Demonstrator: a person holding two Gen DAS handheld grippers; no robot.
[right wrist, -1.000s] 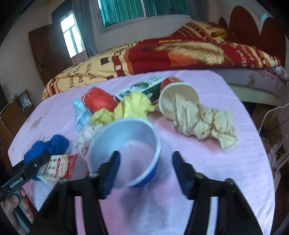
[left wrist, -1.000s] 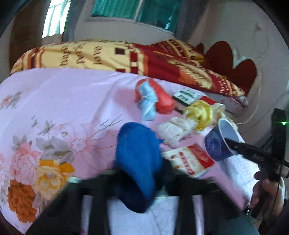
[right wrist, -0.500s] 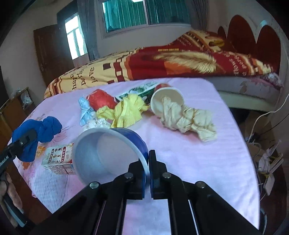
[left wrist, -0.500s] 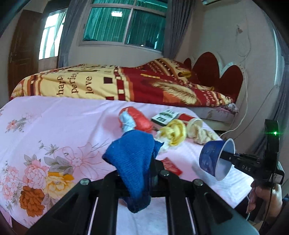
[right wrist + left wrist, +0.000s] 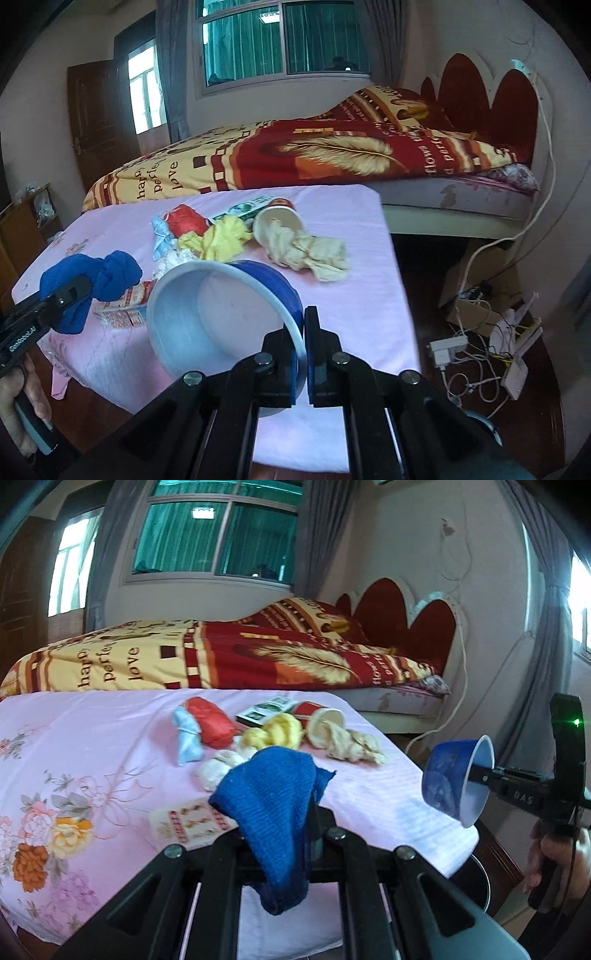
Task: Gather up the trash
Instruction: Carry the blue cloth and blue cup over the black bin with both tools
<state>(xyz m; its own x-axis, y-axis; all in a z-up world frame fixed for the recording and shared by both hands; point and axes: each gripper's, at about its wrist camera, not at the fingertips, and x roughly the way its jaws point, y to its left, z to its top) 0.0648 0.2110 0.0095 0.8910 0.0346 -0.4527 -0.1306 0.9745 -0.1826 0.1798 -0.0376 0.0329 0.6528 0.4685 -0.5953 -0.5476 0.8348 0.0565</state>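
Left wrist view shows our left gripper [image 5: 291, 834] clamped on a knotted blue cloth [image 5: 273, 805], which hangs clear above the near edge of the pink-covered tabletop [image 5: 92, 738]. Our right gripper [image 5: 304, 354] pinches the rim of a blue paper bowl [image 5: 221, 314] between closed jaws, with the bowl lifted off the cloth and tipped on its side.

We judge that both pieces are in transit to a bin. A dark round rim [image 5: 480, 878] below the near right corner may be that bin, though we cannot tell. To do this well, we should keep both grips firm, carry the loads clear of the table's edge, and release only when each is over the opening. The cloth dangles and may snag. The bowl is held by a thin rim and could twist out.

Left on the table are a small printed carton [image 5: 188, 819] near the front edge, a white wad [image 5: 221, 768], a yellow wad [image 5: 277, 731], a pale blue bag [image 5: 186, 734], a red bag [image 5: 212, 722], a green-printed box [image 5: 267, 709], and a tipped paper cup [image 5: 277, 221] with beige crumpled paper [image 5: 306, 251] spilling from it. Beyond the right edge, cables and adapters [image 5: 480, 350] litter the floor, so our right hand should avoid swinging low there.
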